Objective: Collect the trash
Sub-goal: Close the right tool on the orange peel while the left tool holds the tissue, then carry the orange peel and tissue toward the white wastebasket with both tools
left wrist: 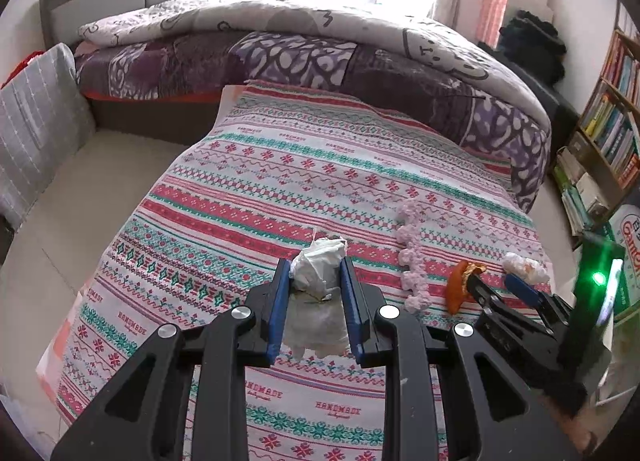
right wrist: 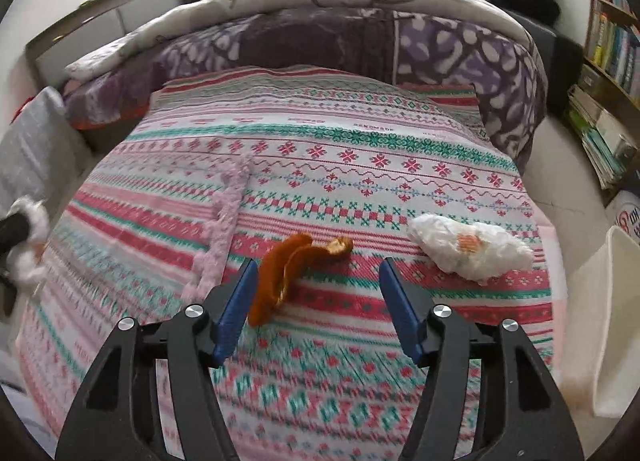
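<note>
A: Crumpled white tissue paper, a loose wad (left wrist: 318, 261), sits pinched between the blue pads of the left gripper (left wrist: 316, 293); the jaws stand narrow and press on both its sides. I judge it is kept there so the hand need not put it down while the other one works.

B: And to the right of those tongs?

A: A pale pink knitted strip with a scalloped edge (left wrist: 412, 257) lies just beside them on the striped red, green and white patterned cloth (left wrist: 280, 165). Further right is a curled orange-brown piece of fruit peel (right wrist: 280, 281), and the right gripper (right wrist: 316, 301) has its jaws spread, nothing pressed. The peel lies inside the gap, close against the left pad, well apart from the right one. Whether it touches that pad I cannot tell.

B: So that one is lined up for a pinch?

A: That is my reading. Beyond its right finger, a second crumpled white wad with an orange smear (right wrist: 468, 247) waits on the cloth, untouched.

B: Anything unclear?

A: A pale container (right wrist: 616, 325) at the far right is cut off by the frame edge; it may be the bin. The near cloth is blurred.
</note>
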Tool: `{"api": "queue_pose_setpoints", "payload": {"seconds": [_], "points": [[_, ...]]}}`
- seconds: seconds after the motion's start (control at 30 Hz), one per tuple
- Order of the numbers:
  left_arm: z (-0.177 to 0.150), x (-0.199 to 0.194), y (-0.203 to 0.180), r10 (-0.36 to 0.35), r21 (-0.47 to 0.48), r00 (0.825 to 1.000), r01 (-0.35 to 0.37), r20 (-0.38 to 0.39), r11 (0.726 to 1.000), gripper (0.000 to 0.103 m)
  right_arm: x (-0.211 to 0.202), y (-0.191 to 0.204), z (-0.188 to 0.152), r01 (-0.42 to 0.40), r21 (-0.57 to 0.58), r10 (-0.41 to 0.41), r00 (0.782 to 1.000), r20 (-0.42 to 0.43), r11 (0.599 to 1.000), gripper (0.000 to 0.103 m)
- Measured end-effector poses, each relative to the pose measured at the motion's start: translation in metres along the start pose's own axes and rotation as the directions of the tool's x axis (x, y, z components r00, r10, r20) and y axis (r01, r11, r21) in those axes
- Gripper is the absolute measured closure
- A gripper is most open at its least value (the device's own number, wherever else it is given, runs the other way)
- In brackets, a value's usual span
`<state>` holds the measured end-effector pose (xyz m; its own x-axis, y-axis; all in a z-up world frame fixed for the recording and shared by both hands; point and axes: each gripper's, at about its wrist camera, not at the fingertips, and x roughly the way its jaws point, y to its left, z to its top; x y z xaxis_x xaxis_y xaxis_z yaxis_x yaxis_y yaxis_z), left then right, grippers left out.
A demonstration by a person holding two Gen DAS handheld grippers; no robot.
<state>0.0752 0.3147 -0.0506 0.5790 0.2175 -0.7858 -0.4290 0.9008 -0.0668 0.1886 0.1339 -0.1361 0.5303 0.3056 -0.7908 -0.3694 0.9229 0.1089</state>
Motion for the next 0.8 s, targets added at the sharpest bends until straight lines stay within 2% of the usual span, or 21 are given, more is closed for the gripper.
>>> {"api": "queue_pose_setpoints", "payload": {"seconds": [0.2, 0.4, 0.43, 0.47, 0.5, 0.53, 0.63, 0.8], "points": [[-0.002, 0.008, 0.005, 0.013, 0.002, 1.0, -0.013, -0.019, 1.0, 0.077, 0.026, 0.006, 0.001, 0.051, 0.067, -0.049, 0.998, -0.025, 0.996, 0.029], [-0.006, 0.015, 0.004, 0.022, 0.014, 0.999, -0.022, -0.038, 1.0, 0.077, 0.035, 0.024, -0.002, 0.114, -0.054, -0.114, 0.993, -0.008, 0.992, 0.032], [-0.006, 0.015, 0.004, 0.023, 0.015, 0.999, -0.022, -0.039, 1.0, 0.077, 0.034, 0.025, -0.003, 0.102, -0.068, -0.102, 0.995, -0.004, 0.992, 0.037], [-0.007, 0.015, 0.004, 0.024, 0.016, 0.999, -0.023, -0.039, 1.0, 0.077, 0.033, 0.026, -0.003, 0.087, -0.08, -0.088, 0.996, -0.002, 0.993, 0.052], [-0.007, 0.014, 0.004, 0.024, 0.017, 0.999, -0.024, -0.039, 1.0, 0.077, 0.031, 0.026, -0.002, 0.078, -0.095, -0.079, 0.997, -0.003, 0.992, 0.06], [-0.007, 0.014, 0.004, 0.025, 0.017, 0.999, -0.024, -0.038, 1.0, 0.077, 0.03, 0.027, -0.001, 0.077, -0.107, -0.079, 0.997, -0.009, 0.991, 0.081], [-0.007, 0.013, 0.003, 0.022, 0.012, 0.999, -0.022, -0.034, 1.0, 0.077, 0.026, 0.025, 0.004, 0.062, -0.117, -0.066, 0.997, -0.029, 0.991, 0.085], [-0.004, 0.006, 0.0, 0.013, 0.003, 1.0, -0.013, -0.014, 1.0, 0.077, 0.0, 0.02, 0.014, 0.068, -0.12, -0.066, 0.998, 0.013, 0.99, 0.086]]}}
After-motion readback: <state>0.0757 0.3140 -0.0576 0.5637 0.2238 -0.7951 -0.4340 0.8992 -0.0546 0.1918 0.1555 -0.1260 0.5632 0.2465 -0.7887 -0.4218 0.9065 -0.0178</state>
